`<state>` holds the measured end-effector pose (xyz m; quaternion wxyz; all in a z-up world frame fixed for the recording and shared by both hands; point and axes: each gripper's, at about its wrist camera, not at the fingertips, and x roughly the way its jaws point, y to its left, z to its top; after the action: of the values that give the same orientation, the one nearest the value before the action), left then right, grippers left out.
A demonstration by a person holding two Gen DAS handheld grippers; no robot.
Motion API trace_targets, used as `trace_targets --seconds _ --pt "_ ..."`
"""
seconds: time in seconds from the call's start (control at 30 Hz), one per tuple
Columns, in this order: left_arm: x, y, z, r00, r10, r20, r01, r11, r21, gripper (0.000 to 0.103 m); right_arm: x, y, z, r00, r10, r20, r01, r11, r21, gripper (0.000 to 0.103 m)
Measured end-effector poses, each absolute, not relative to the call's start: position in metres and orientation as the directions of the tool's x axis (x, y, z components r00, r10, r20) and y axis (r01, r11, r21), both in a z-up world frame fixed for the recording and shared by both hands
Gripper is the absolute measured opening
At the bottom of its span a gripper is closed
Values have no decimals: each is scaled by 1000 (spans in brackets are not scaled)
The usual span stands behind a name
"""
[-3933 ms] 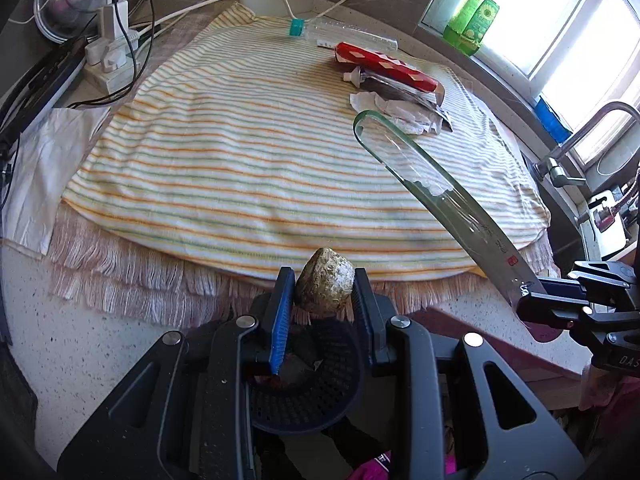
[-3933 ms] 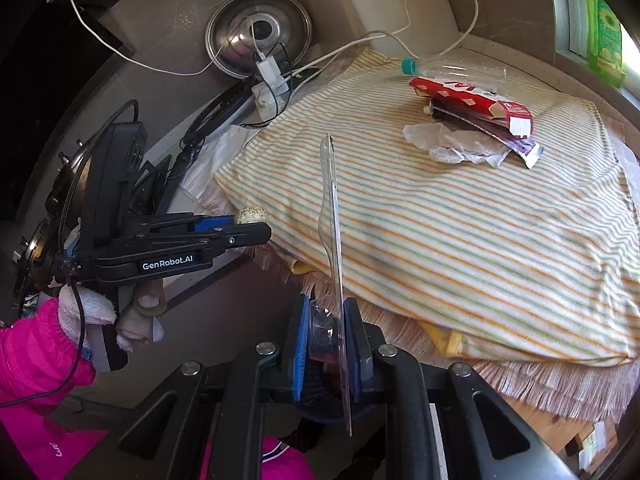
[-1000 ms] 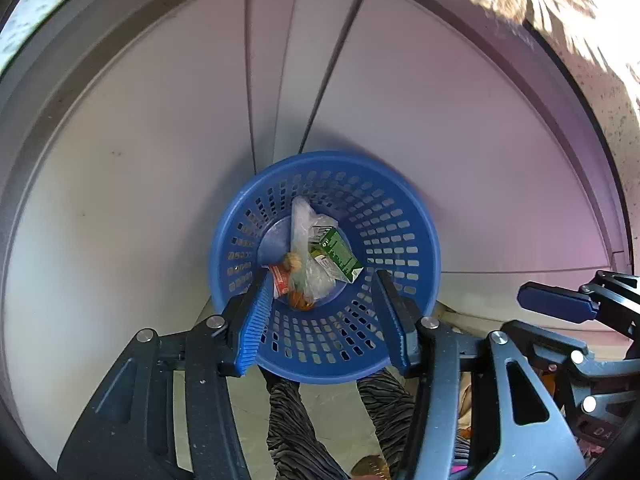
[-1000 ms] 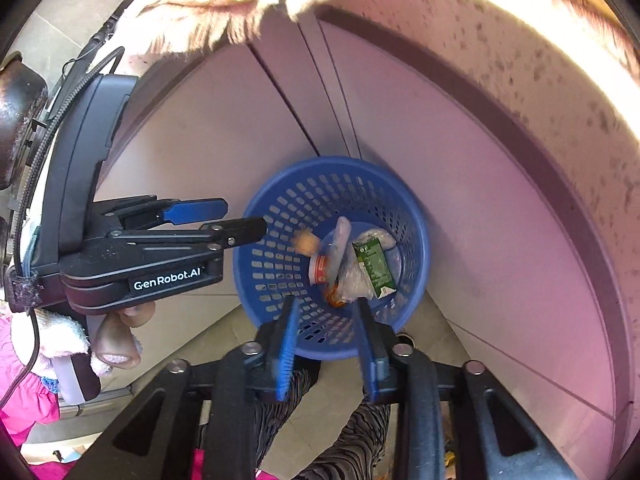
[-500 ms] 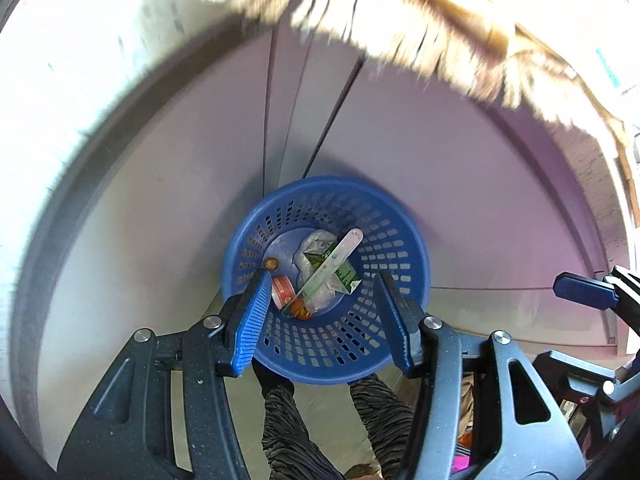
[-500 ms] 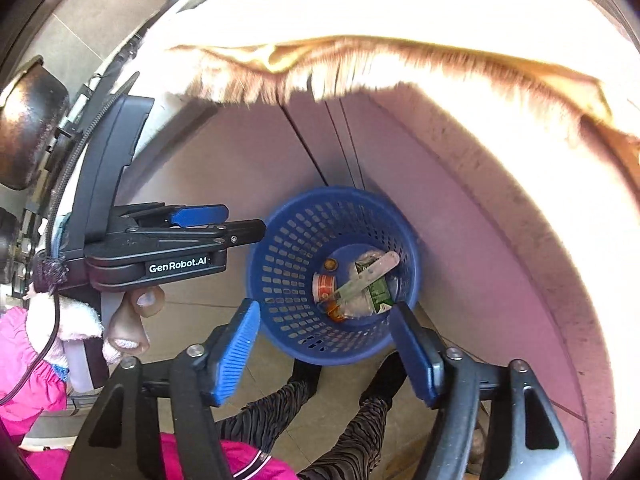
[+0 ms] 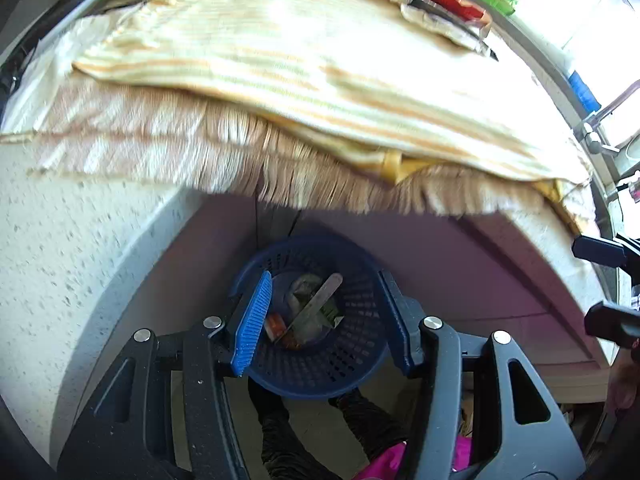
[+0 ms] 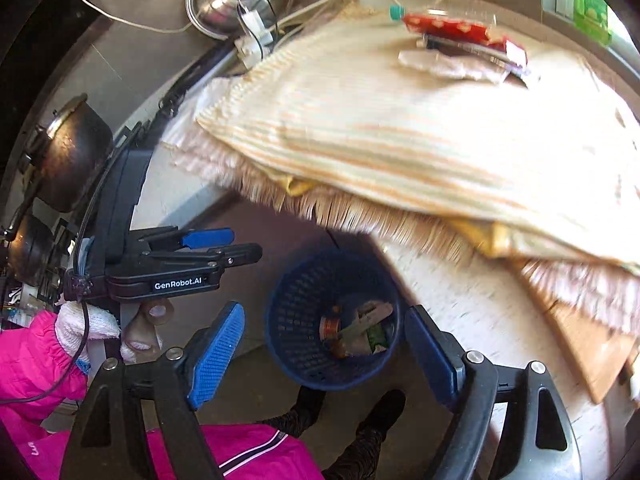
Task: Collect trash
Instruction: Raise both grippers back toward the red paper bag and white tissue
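Both claws, left claw (image 7: 324,320) and right claw (image 8: 324,358), lifted off round blue perforated plastic basket (image 8: 296,332), jaws apart, empty; next: reach red wrapper pile (image 8: 456,30) far across counter (image 7: 100,248)

Right wrist view: the right gripper (image 8: 320,356), jaws spread wide and empty, frames a blue perforated basket (image 8: 296,316) on the floor containing a clear ruler (image 8: 366,322), a green packet (image 8: 377,336) and a small red-orange item (image 8: 329,325). The left gripper (image 8: 224,244) hangs left of the basket, also holding nothing. Above, a striped cloth (image 8: 400,128) carries a red wrapper (image 8: 452,28) and crumpled tissue (image 8: 444,66).
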<state>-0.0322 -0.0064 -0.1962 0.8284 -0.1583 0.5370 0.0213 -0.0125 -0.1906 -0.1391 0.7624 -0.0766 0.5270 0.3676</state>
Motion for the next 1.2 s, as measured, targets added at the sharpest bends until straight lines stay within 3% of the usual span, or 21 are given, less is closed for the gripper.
trace_targets --seconds 0.7,1.03,1.2 --pt "63 -55 -124 568 -149 -810 -180 937 -299 54 116 -233 -34 364 544 -756 -706 691 158 89" --pt "117 -74 -123 571 -192 -799 -155 929 -335 54 201 -220 -38 360 513 -779 -669 724 168 90" --pt "140 -71 -131 565 -212 -797 -178 912 -369 54 227 -200 -52 343 464 -817 -703 704 104 90"
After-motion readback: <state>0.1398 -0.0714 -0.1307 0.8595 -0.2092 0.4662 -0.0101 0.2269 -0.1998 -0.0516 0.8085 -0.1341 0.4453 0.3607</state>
